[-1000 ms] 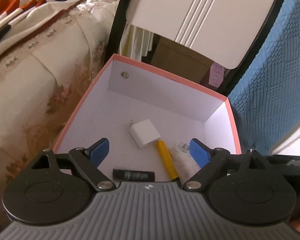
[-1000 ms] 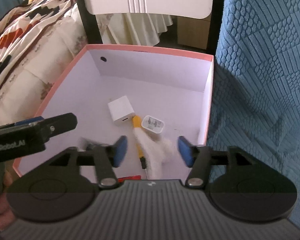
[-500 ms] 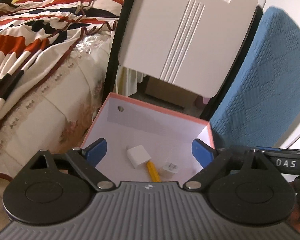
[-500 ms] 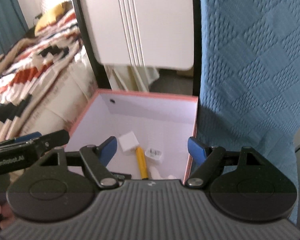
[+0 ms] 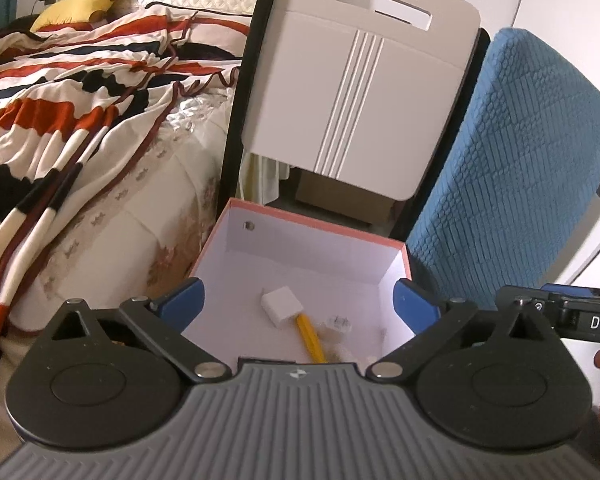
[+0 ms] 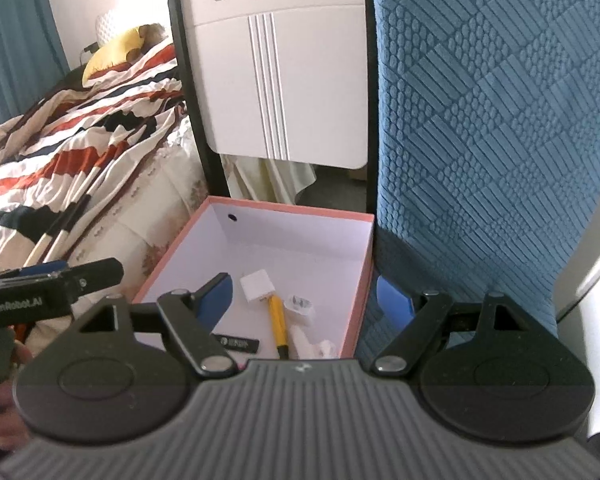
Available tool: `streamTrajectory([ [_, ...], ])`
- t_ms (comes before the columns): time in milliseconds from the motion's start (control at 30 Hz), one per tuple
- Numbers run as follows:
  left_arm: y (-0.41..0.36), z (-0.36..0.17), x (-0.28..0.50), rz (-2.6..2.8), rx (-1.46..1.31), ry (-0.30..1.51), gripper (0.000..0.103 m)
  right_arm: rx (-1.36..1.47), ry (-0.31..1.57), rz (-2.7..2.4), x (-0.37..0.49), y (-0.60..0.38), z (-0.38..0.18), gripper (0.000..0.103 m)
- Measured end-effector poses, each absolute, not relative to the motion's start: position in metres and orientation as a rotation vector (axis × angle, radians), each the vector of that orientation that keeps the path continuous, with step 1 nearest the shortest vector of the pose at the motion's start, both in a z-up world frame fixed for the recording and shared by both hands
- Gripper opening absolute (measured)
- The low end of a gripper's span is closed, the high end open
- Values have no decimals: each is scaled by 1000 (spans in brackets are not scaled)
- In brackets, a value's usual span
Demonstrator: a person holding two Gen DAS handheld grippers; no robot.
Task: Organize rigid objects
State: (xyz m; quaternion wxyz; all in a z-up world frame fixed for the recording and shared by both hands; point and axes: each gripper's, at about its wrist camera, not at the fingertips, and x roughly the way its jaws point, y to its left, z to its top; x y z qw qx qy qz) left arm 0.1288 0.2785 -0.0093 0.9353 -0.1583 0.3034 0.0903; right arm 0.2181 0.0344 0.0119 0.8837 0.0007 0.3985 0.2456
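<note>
A pink-rimmed box (image 5: pixel 316 222) with a white inside stands on a chair seat; it also shows in the right wrist view (image 6: pixel 288 205). In it lie a white charger cube (image 5: pixel 281 306) (image 6: pixel 257 287), a yellow pen (image 5: pixel 310 338) (image 6: pixel 278 325), a small white plug (image 5: pixel 339 323) (image 6: pixel 300 306) and a black bar (image 6: pixel 236 343). My left gripper (image 5: pixel 298 304) is open and empty, held above the box's near side. My right gripper (image 6: pixel 304 300) is open and empty, also above the box.
A white chair back (image 5: pixel 352 92) rises behind the box. A blue textured cushion (image 5: pixel 500 184) stands to the right. A bed with a striped blanket (image 5: pixel 72 92) lies to the left. The left gripper's body (image 6: pixel 40 292) shows in the right wrist view.
Both grippers have lifted up and back from inside the box. The right gripper's jaws have opened wider. The box now looks smaller and lower in both views.
</note>
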Motion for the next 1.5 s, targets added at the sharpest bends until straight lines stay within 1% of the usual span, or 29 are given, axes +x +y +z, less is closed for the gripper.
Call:
streamTrajectory([
  [300,269,-17,89,198,-343,590,102,-18,853,503,183,26,5,81],
  [600,263,-28,69,207,-359,620,102,-18,894,465,162,18,-11,81],
  [800,261,-36,69,187,-374,664,102,-4,915,449,157,14,-20,81],
  [1500,251,-50,69,185,-367,723,102,12,955,455,158,13,-31,81],
])
